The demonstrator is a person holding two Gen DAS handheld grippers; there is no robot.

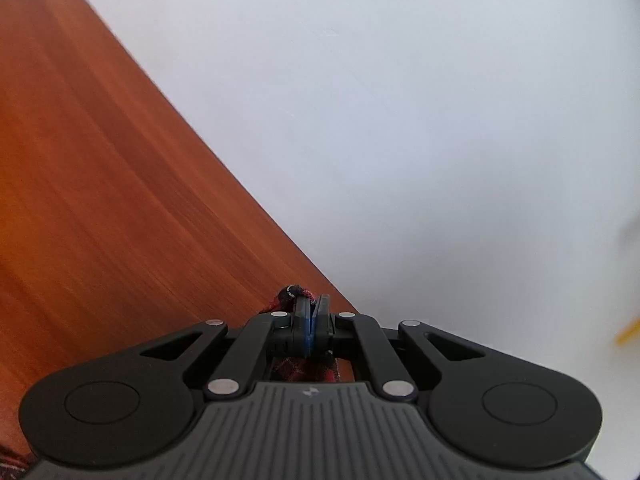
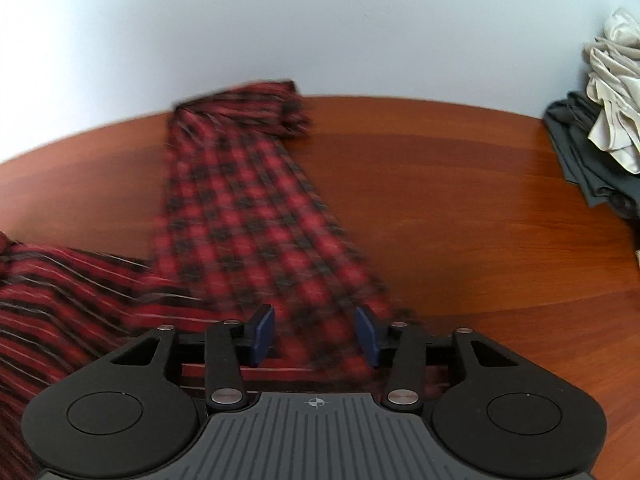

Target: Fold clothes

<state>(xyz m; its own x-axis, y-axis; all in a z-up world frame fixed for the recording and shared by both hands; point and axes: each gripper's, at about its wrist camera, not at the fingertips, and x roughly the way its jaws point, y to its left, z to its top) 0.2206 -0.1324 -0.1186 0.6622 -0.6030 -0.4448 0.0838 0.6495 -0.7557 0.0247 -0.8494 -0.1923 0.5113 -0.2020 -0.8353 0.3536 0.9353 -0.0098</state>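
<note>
A red and black plaid shirt (image 2: pixel 248 216) lies on the brown wooden table (image 2: pixel 460 220). One sleeve runs from near my right gripper to the table's far edge, where its cuff is bunched. The shirt's body lies at the lower left. My right gripper (image 2: pixel 316 332) is open and empty, just above the sleeve's near end. My left gripper (image 1: pixel 312 312) is shut on a pinch of the same plaid shirt (image 1: pixel 290 294), held above the table (image 1: pixel 100 180); more plaid shows beneath its jaws.
A heap of other clothes sits at the table's right edge: a cream garment (image 2: pixel 616 88) on top of a dark grey one (image 2: pixel 580 160). A white wall (image 1: pixel 400 120) stands behind the table. A yellow object (image 1: pixel 628 332) shows at the far right.
</note>
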